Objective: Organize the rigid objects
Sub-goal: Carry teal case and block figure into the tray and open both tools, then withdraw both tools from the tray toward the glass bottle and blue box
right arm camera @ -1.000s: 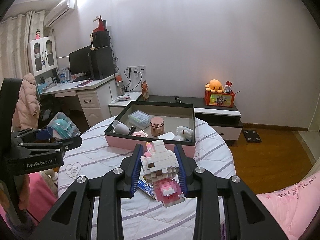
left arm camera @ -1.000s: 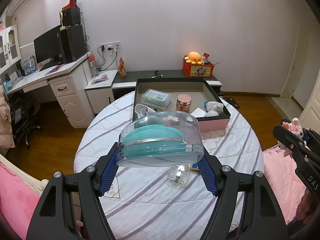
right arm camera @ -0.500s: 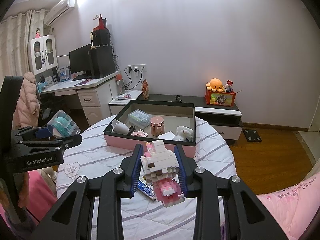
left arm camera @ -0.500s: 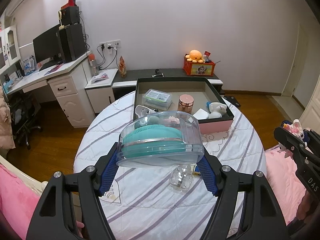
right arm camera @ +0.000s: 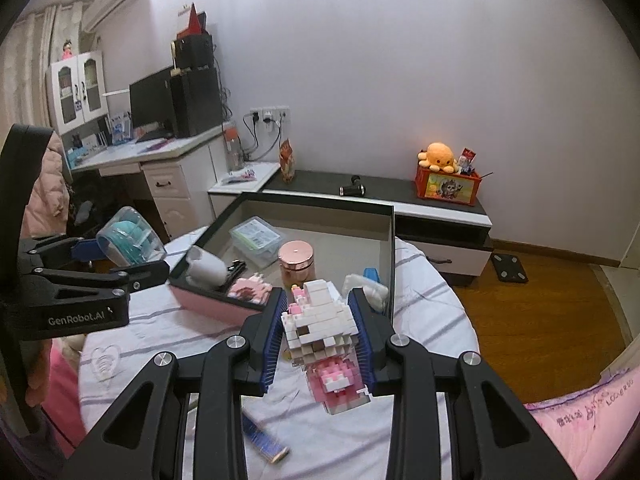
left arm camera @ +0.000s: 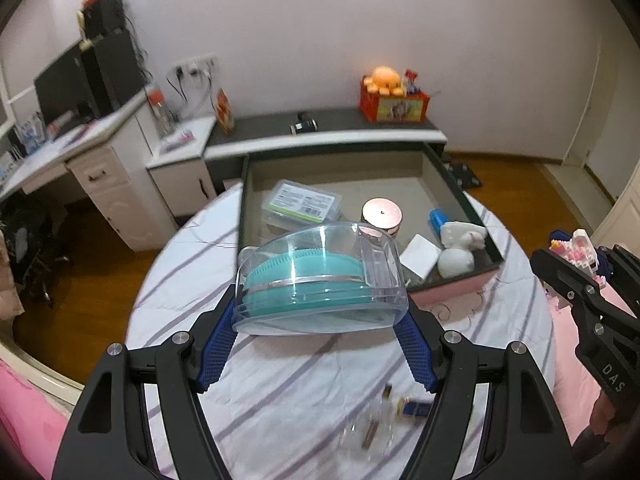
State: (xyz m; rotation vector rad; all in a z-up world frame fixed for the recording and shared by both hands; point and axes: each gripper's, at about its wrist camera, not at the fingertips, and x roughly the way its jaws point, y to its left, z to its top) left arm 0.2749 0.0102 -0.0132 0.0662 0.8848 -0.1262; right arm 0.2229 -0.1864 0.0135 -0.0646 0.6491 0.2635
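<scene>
Left wrist view: your left gripper [left arm camera: 320, 332] clamps the clear case [left arm camera: 320, 276] holding a teal brush, just short of the pink box [left arm camera: 456, 284]; your right gripper [right arm camera: 318, 334] pinches one block figure [right arm camera: 320, 328]. Carry both level over the rim, release low. Box holds about six items; three lie loose on the table [left arm camera: 280, 392].

The left tongs [left arm camera: 320, 344] are black with blue ribbed pads and clamp a clear plastic case [left arm camera: 320, 280] holding a teal bristled brush. The right tongs [right arm camera: 318, 340], equally black and blue, grip a white, pink and brown brick figure [right arm camera: 324, 336]. The tabletop [left arm camera: 288, 376] wears white cloth with grey-purple stripes. The box [left arm camera: 456, 284] has pink outer walls, a dark rim and a beige inside; in it stands a rose-gold lidded jar [left arm camera: 381, 216].
</scene>
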